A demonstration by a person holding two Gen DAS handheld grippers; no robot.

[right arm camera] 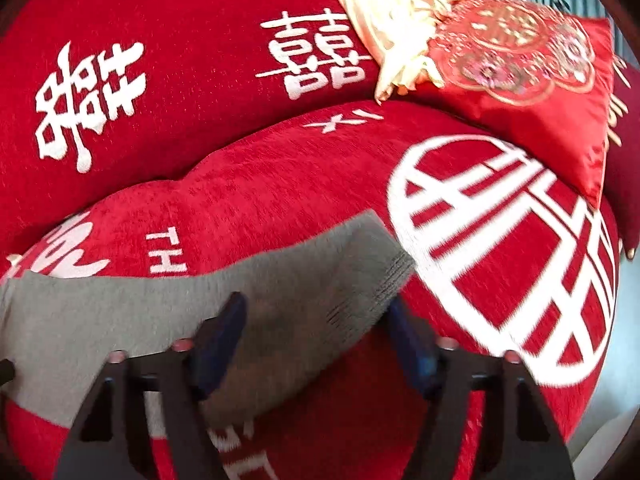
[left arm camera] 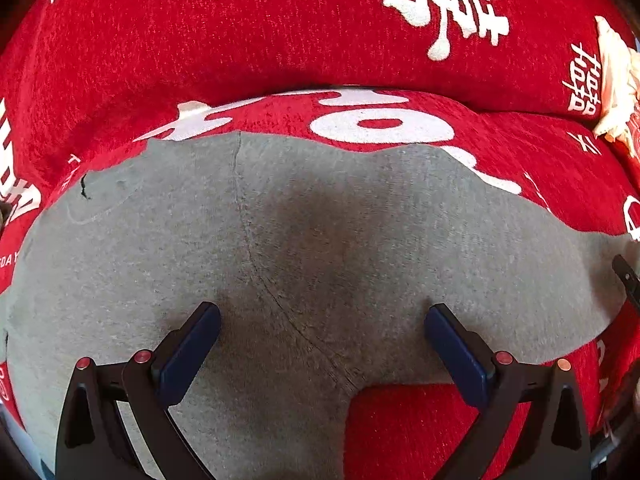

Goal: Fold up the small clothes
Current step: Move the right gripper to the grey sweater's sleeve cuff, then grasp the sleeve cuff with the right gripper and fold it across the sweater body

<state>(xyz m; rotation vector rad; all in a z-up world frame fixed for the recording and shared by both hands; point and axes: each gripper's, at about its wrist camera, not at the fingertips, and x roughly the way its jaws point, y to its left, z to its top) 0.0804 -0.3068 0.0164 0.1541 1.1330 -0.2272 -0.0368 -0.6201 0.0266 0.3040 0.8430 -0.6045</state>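
A grey garment [left arm camera: 312, 240] lies spread on the red sofa cover [left arm camera: 240, 40], filling the lower centre of the left view. The left gripper [left arm camera: 322, 344] hovers over it, jaws apart. The right gripper [right arm camera: 316, 344], blurred, seems apart around the garment's ribbed cuff [right arm camera: 376, 280], lower centre.

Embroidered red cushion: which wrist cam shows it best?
Right wrist. The embroidered red cushion shows whole at upper right, floral pattern legible, beside a cream cloth. Left wrist catches only a sliver at its right edge.
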